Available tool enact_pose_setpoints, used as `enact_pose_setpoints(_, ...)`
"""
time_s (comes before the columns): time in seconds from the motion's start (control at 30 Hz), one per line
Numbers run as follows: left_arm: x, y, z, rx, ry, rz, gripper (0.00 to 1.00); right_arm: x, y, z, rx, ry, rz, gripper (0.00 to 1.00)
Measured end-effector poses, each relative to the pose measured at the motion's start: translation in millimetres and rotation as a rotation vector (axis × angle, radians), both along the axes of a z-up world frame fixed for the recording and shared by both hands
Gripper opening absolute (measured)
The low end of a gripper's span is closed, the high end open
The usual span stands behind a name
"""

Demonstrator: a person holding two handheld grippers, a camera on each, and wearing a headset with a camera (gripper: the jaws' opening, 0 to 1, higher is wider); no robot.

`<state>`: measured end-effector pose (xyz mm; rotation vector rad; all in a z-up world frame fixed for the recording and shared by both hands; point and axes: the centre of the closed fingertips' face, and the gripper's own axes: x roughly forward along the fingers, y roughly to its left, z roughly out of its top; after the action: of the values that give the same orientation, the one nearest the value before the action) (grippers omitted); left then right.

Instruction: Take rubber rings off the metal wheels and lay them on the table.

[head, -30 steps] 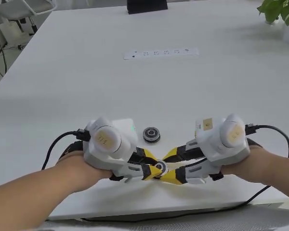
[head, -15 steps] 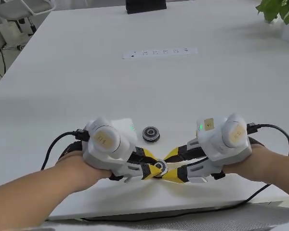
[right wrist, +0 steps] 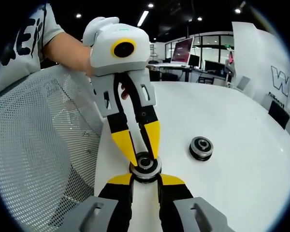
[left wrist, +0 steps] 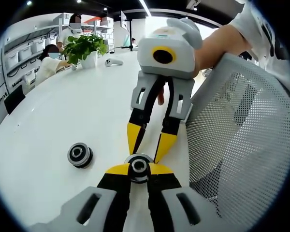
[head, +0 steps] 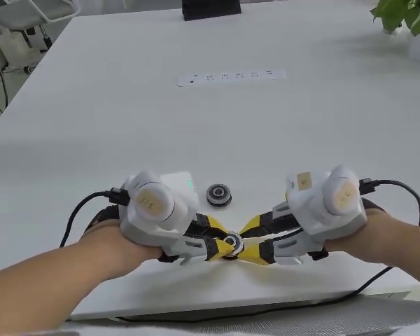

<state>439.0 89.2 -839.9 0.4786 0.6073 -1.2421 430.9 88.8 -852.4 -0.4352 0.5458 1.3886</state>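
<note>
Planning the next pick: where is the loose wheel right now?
In the head view the loose wheel lies on the white table, just beyond the gripped wheel, well short of the power strip.

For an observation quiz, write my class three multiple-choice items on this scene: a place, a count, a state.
1. Where is the loose round metal wheel with a black rubber ring? A. on the white table B. on the floor C. in a tray
2. How many such wheels show? A. one B. two C. four
3. The other wheel is: A. lying free B. clamped by left gripper and right gripper together C. held by one gripper alone
Key: 1 A, it rests there; 2 B, one loose, one gripped; 3 B, both jaw pairs grip it.
</note>
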Motion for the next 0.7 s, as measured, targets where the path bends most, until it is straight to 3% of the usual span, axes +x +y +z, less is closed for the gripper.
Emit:
enact_pose_setpoints(0.17, 0.2, 0.2, -0.2, -0.001, 0.000, 0.000, 0.08, 0.2, -1.6, -0.8, -0.010, 0.001, -0.006, 0.14)
enact_pose_setpoints(0.27, 0.2, 0.2, -0.2, -0.002, 0.000, 0.001, 0.08, 3.6, -8.7, -4.4, -0.033, 0.007, -0.028, 0.05)
enact_pose_setpoints(0.43, 0.3, 0.1, -0.1, -0.005, 0.002, 0.002, 0.08, 2.6, -6.8, -3.9, -0.045, -0.004, -0.019, 0.05)
enact_pose_setpoints(0.53, 0.6, 0.2, -0.1, -0.006, 0.003, 0.003, 0.08, 3.4, -7.8, -5.3, -0.036, 0.026, -0.043, 0.06)
enact_pose_setpoints(0.6, 0.6, 0.2, -0.2, -0.007, 0.005, 0.005, 0.08, 4.9, -8.6, -5.5, -0.016, 0.089, -0.094, 0.07)
enact_pose_setpoints(0.67, 0.5, 0.2, -0.1, -0.008, 0.004, 0.006, 0.08, 7.6, -10.2, -6.2, -0.016, 0.089, -0.105, 0.09)
enact_pose_setpoints(0.7, 0.5, 0.1, -0.1, -0.007, 0.005, 0.006, 0.08, 5.8, -9.5, -6.3, -0.012, 0.111, -0.110, 0.07)
